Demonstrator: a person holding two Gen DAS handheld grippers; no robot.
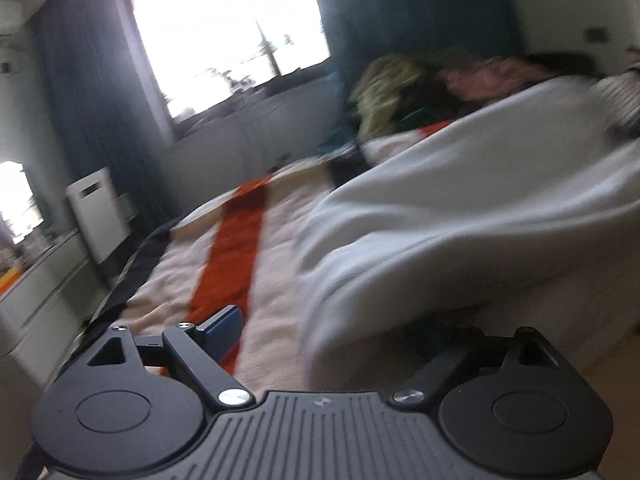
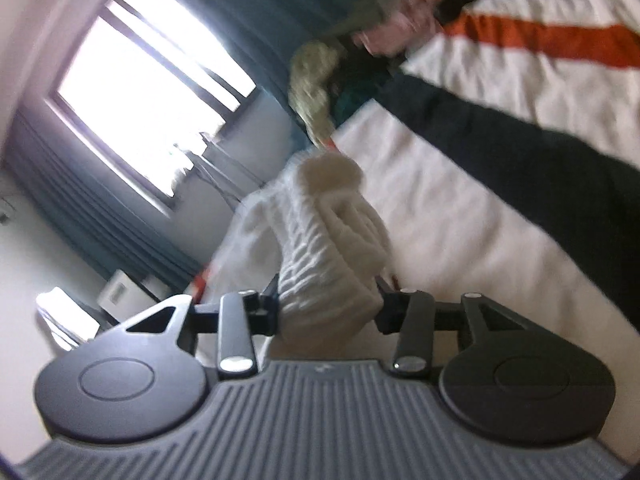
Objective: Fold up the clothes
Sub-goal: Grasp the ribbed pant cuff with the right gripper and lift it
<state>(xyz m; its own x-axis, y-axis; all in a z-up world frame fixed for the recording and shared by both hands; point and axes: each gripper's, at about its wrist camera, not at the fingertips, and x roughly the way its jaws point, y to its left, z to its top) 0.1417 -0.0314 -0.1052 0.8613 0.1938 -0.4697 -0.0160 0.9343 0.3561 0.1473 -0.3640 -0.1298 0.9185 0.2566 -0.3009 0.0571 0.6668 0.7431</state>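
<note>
The right hand-held gripper (image 2: pixel 328 312) pinches a bunched white knit garment (image 2: pixel 332 236) up off the striped bed (image 2: pixel 460 216), likely to shake it flat, while the left hand-held gripper (image 1: pixel 332 344) is spread beside its near folds.

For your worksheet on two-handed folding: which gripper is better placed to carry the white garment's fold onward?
Right. The right gripper is shut on the white knitted garment bunched between its fingers. The left gripper looks open, gripping nothing.
</note>
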